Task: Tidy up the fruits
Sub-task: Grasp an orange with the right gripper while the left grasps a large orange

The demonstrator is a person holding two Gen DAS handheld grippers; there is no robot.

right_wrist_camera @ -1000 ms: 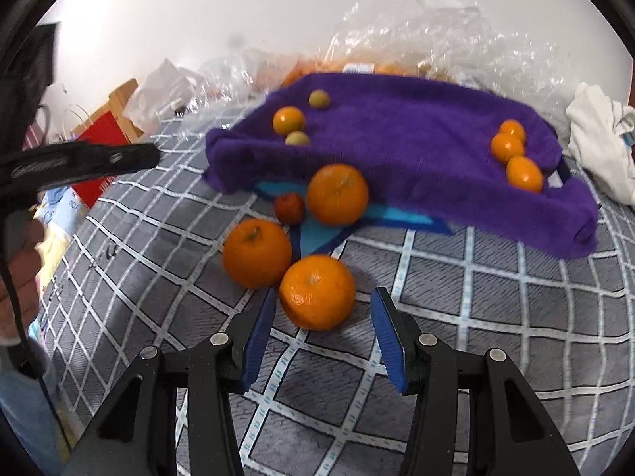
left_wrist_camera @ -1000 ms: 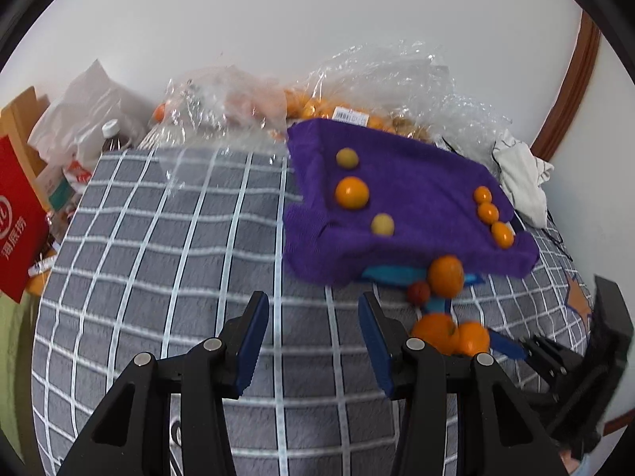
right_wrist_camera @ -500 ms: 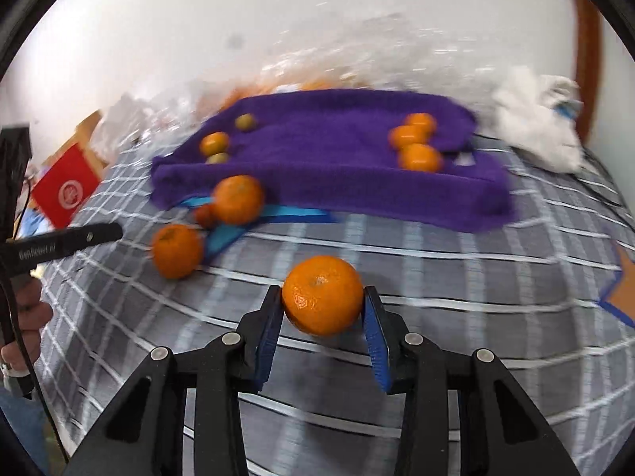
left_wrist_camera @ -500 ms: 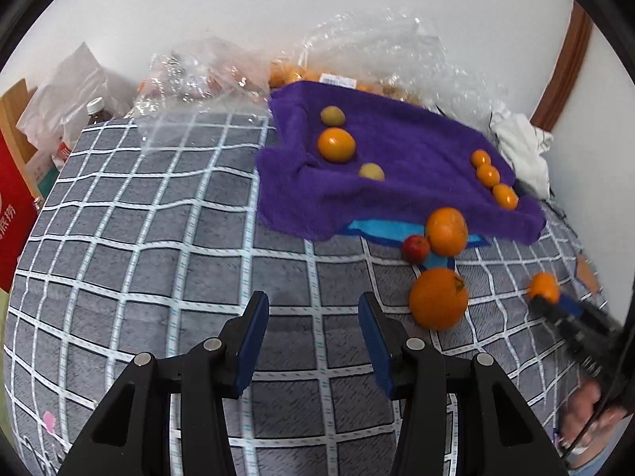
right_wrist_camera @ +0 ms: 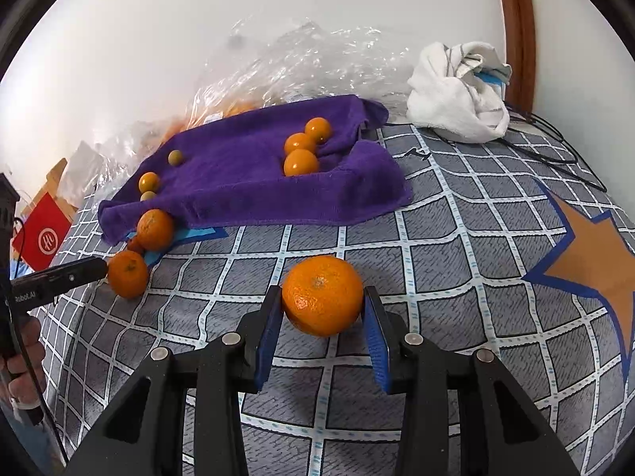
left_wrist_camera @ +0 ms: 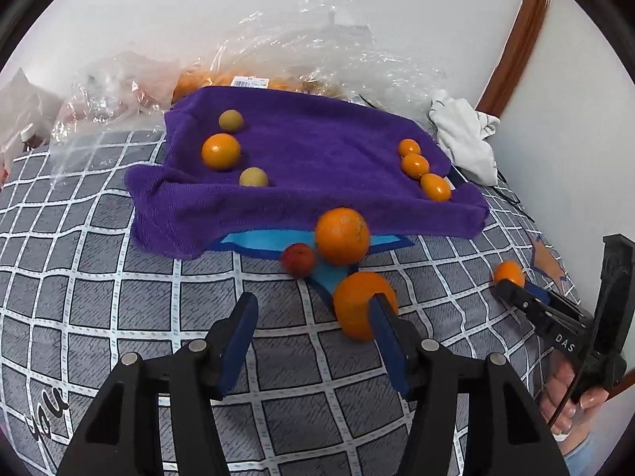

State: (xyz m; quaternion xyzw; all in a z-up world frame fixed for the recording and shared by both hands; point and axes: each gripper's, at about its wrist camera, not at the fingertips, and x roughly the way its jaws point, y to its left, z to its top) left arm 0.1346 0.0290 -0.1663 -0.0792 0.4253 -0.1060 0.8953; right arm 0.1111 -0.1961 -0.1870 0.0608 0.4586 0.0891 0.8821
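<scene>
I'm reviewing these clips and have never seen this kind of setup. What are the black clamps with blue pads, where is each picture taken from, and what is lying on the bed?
There is no robot: a person holds one handheld gripper in each hand, and each picture comes from a camera on a gripper, looking along its fingers. In the right view, the right gripper is shut on a large orange. In the left view, the left gripper is opening beside another orange, with nothing between its fingers. On the checked bedcover a purple towel holds six small fruits. Another orange and a small red fruit lie at the towel's edge.
</scene>
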